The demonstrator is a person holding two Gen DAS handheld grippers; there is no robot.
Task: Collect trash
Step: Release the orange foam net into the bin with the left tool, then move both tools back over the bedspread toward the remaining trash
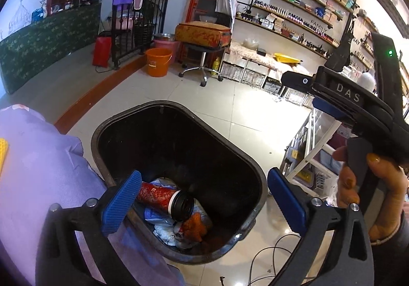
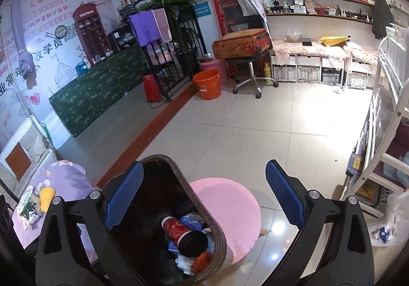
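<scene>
A black trash bin stands on the tiled floor, also in the right wrist view. Inside lie a red bottle with a black cap, crumpled blue and white wrappers and an orange scrap; the bottle shows in the right wrist view too. My left gripper is open and empty above the bin's near side. My right gripper is open and empty above the bin; its body shows in the left wrist view, held in a hand.
A purple-covered table sits left of the bin, with wrappers and a yellow item on it. A pink stool stands right of the bin. An orange bucket, a wheeled stool with a suitcase and white shelving stand around. Cables lie on the floor.
</scene>
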